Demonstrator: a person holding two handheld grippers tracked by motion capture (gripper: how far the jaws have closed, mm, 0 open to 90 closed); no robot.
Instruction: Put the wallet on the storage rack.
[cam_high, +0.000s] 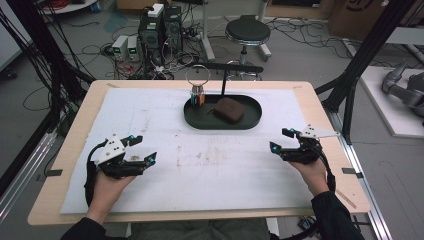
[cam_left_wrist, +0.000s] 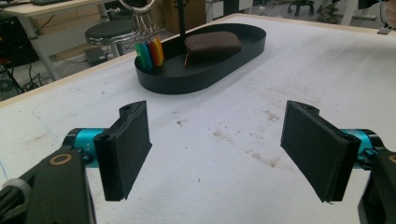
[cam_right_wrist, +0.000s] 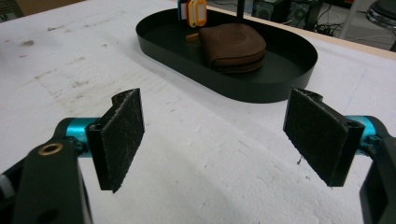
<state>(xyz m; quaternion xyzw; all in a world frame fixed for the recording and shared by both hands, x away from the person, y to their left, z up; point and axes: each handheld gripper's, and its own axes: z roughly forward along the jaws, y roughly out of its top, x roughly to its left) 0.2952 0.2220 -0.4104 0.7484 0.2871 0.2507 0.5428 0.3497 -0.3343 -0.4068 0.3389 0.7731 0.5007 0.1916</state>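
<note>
A black oval tray (cam_high: 252, 119) (cam_left_wrist: 233, 57) (cam_right_wrist: 285, 86) sits at the far middle of the white mat. In it lies a brown pouch (cam_high: 229, 109) (cam_left_wrist: 212, 45) (cam_right_wrist: 236, 46). A metal ring with coloured key tags (cam_high: 198, 92) (cam_left_wrist: 150, 51) (cam_right_wrist: 192, 11) hangs from a black stand (cam_high: 223, 75) at the tray's left end. My left gripper (cam_high: 141, 149) (cam_left_wrist: 224, 149) rests open near the mat's front left, nothing between its pads. My right gripper (cam_high: 281, 140) (cam_right_wrist: 224, 140) is open at the front right, also holding nothing. Both are well short of the tray.
The white mat (cam_high: 210, 165) covers most of the wooden table (cam_high: 75, 130). Stains mark the mat's middle. Beyond the table stand a round stool (cam_high: 247, 31), computer boxes (cam_high: 160, 30) and many cables on the floor. Black frame posts (cam_high: 367, 50) rise at the right.
</note>
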